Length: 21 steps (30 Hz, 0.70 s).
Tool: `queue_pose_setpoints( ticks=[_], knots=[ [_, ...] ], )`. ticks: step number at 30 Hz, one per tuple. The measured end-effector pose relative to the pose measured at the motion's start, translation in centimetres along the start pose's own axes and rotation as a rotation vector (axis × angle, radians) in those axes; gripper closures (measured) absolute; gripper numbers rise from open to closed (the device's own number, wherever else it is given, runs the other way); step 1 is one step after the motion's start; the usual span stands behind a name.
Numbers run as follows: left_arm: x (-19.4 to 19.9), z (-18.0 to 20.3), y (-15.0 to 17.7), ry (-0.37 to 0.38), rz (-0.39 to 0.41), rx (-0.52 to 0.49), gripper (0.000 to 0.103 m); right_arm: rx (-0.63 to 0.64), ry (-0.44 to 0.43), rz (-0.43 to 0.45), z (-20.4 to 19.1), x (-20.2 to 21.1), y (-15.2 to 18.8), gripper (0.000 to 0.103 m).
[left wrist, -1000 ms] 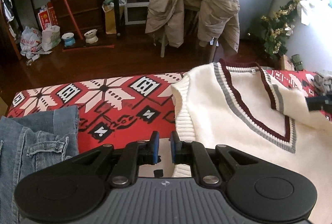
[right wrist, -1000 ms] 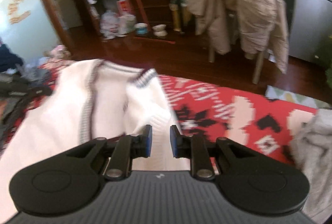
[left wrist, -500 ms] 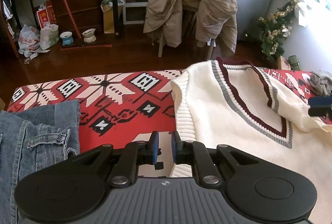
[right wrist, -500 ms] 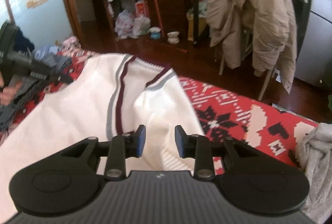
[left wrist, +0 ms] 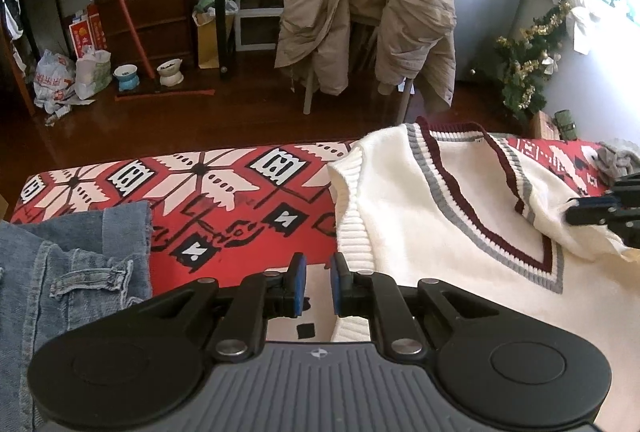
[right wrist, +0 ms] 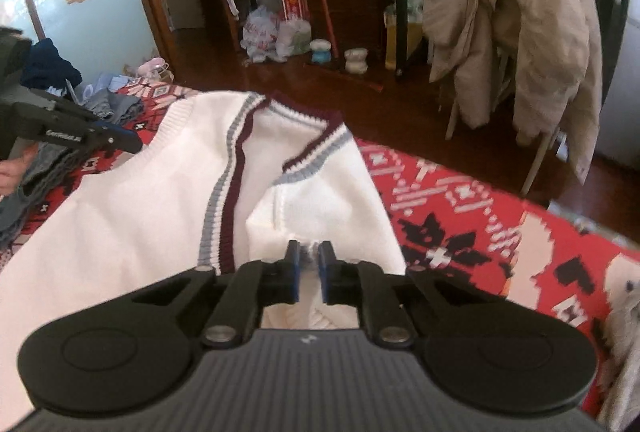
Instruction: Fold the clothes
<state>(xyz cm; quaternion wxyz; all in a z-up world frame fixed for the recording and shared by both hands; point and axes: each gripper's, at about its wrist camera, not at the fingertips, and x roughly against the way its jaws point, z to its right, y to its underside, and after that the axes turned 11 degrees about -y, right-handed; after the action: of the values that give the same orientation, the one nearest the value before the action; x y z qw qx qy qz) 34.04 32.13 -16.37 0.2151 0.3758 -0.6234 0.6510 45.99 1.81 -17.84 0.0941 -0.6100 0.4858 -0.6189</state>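
right tool (right wrist: 308, 266) nipping folded shoulder of vest (right wrist: 132, 204) | left tool (left wrist: 318, 282) narrowly apart, empty, beside vest's armhole edge | vest's length runs toward counter's (left wrist: 224, 192) far edge

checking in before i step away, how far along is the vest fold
Barely begun. The white vest lies mostly flat on the red blanket; only one shoulder is turned inward, pinched by the right gripper. The left gripper holds nothing. Remaining folds and the jeans are left.
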Motion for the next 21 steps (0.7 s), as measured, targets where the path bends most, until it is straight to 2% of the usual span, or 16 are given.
queue_pose_setpoints(
  ticks=[5, 8, 10, 13, 16, 19, 20, 21],
  knots=[
    [-0.2, 0.1, -0.7, 0.04, 0.027, 0.036, 0.089, 0.04, 0.173, 0.071, 0.6, 2.9, -0.6, 0.099],
    [-0.6, 0.0, -1.5, 0.072, 0.048, 0.084, 0.067, -0.005, 0.261, 0.09, 2.7, 4.2, -1.0, 0.099],
    [-1.1, -0.1, -2.2, 0.095, 0.06, 0.123, 0.065, -0.057, 0.303, 0.1, 4.4, 4.9, -1.1, 0.099],
    [-2.6, -0.3, -3.2, 0.121, 0.037, 0.181, 0.062, -0.129, 0.317, 0.125, 6.5, 5.6, -1.0, 0.099],
    [-4.5, -0.6, -3.9, 0.135, -0.007, 0.248, 0.062, -0.157, 0.321, 0.126, 7.5, 5.6, -0.7, 0.099],
    [-5.4, -0.8, -4.0, 0.119, -0.011, 0.315, 0.073, -0.159, 0.317, 0.121, 7.8, 5.4, -0.5, 0.099],
    [-5.3, -0.5, -4.0, 0.12, 0.002, 0.315, 0.083, -0.161, 0.314, 0.12, 7.9, 5.3, -0.4, 0.099],
    [-4.8, 0.0, -4.0, 0.129, 0.021, 0.3, 0.087, -0.162, 0.312, 0.119, 7.9, 5.2, -0.3, 0.099]
  ],
)
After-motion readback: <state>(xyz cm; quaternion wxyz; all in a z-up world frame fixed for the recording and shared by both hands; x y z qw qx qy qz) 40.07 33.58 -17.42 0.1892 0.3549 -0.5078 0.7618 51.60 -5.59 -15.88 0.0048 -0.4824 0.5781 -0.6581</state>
